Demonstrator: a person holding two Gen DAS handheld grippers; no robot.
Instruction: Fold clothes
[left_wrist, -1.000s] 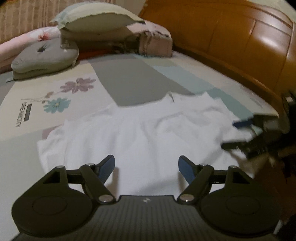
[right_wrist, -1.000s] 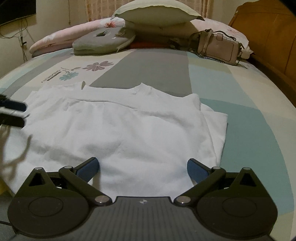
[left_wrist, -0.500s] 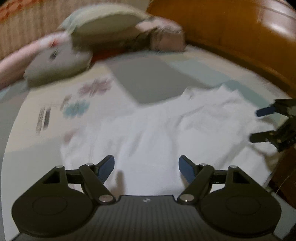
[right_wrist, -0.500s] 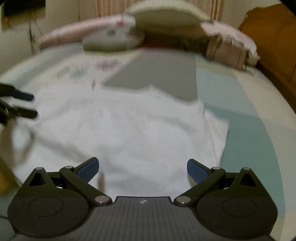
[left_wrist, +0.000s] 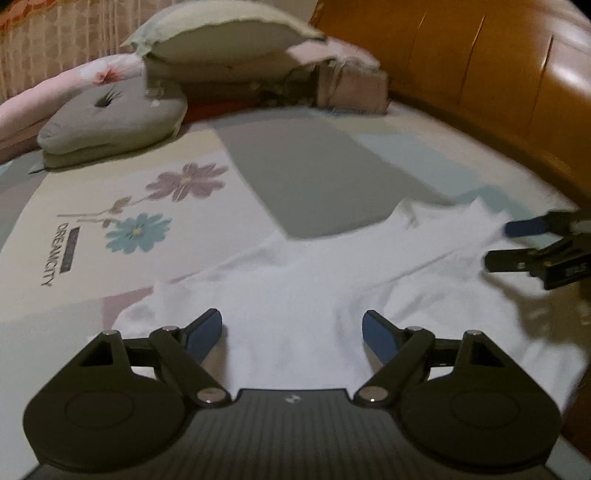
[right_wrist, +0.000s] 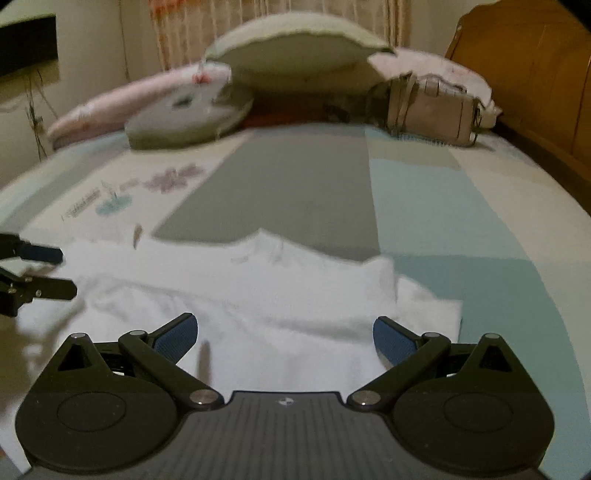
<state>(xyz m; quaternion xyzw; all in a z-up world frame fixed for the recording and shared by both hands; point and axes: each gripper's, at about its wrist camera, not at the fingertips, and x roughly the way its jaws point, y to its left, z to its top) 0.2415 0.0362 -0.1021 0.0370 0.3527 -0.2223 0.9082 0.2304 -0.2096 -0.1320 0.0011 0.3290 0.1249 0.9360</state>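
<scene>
A white T-shirt (left_wrist: 314, 280) lies flat on the bed, collar towards the pillows, with one sleeve folded in on the side near the headboard. My left gripper (left_wrist: 291, 321) hovers over the shirt's near hem, open, with nothing between its blue pads. In the right wrist view the same shirt (right_wrist: 258, 295) spreads out ahead, and my right gripper (right_wrist: 284, 325) hangs open above its near edge. Each gripper shows in the other's view: the right gripper (left_wrist: 506, 243) at the shirt's right side, the left gripper (right_wrist: 61, 271) at its left side, both open and holding nothing.
The bedsheet (left_wrist: 303, 177) has grey, cream and pale blue panels with printed flowers. At the far end are a grey cushion (left_wrist: 110, 118), a large pillow (right_wrist: 295, 51) and a beige handbag (right_wrist: 436, 110). A wooden headboard (left_wrist: 498, 74) runs along the right.
Both grippers have shifted a little over the shirt's near edge, so the shirt sits lower and further right in the views. The jaws stay open and the shirt has not moved.
</scene>
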